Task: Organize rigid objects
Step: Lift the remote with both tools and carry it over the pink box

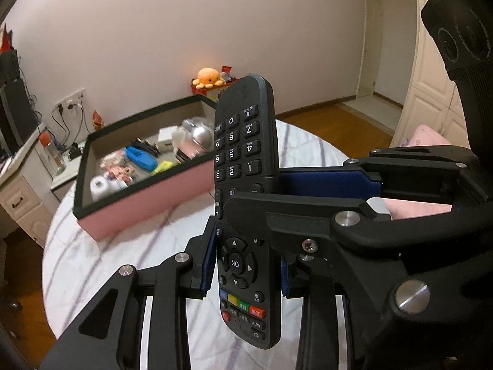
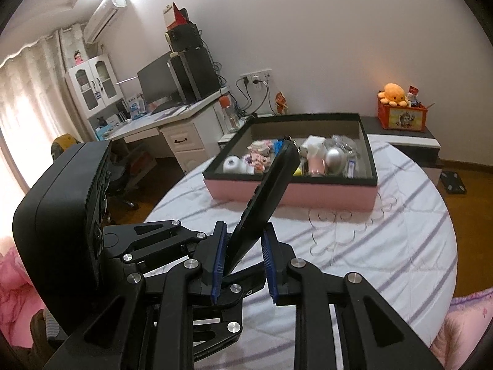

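Note:
A black remote control (image 1: 243, 154) stands tilted above the table, buttons towards the left wrist camera. My left gripper (image 1: 246, 271) is shut on its lower half, blue pads (image 1: 208, 265) pressing both edges near the OK ring. My right gripper (image 1: 255, 192) reaches in from the right and is shut across the remote's middle. In the right wrist view the remote (image 2: 271, 185) shows edge-on between the right gripper's (image 2: 245, 256) blue pads (image 2: 219, 259), and the left gripper (image 2: 223, 273) comes in from the left below it. Behind stands a pink box (image 1: 148, 197) (image 2: 292, 192) with a dark rim.
The box holds several small items, among them a blue object (image 1: 141, 157), a silver ball (image 2: 334, 155) and a white roll (image 2: 232, 164). A striped white cloth (image 2: 385, 246) covers the round table. An orange plush octopus (image 2: 396, 94) sits on a cabinet; a desk (image 2: 172, 123) stands at left.

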The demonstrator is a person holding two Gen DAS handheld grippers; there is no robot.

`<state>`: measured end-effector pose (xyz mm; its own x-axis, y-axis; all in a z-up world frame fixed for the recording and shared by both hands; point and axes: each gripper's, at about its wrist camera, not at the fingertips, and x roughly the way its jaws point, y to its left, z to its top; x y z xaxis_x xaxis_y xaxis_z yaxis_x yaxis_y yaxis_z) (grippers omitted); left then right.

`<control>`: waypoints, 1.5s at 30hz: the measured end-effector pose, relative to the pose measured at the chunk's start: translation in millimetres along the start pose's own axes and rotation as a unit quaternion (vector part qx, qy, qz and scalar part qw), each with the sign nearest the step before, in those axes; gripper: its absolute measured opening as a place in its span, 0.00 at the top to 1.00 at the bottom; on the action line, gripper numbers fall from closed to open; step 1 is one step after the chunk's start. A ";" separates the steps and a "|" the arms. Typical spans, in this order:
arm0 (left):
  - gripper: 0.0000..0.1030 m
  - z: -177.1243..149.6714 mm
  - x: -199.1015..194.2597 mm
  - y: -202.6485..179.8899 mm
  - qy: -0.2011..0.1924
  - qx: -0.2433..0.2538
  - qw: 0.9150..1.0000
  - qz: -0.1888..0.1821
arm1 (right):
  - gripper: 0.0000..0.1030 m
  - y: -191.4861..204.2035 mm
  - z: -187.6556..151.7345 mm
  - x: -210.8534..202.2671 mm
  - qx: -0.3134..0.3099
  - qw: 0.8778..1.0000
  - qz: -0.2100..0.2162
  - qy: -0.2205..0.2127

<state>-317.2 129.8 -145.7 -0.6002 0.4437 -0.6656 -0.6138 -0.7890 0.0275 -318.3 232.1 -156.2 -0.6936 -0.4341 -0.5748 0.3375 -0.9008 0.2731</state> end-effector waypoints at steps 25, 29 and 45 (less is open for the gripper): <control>0.69 130.8 116.7 116.4 0.049 -0.012 0.999 0.001 | 0.77 -59.6 137.9 110.6 -0.012 1.000 0.024 0.005; 0.69 138.1 152.9 122.6 0.070 -0.042 0.996 -0.024 | 0.77 -80.9 145.1 138.1 -0.011 0.999 0.005 0.030; 0.68 134.4 221.7 117.2 0.138 -0.027 0.990 -0.014 | 0.77 -143.0 137.9 192.6 0.041 0.995 0.008 0.094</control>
<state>-591.1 192.8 -189.7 -0.4152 0.3391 -0.8442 -0.5953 -0.8029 -0.0297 -587.9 276.7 -199.6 -0.5545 -0.4471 -0.7019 0.2886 -0.8944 0.3417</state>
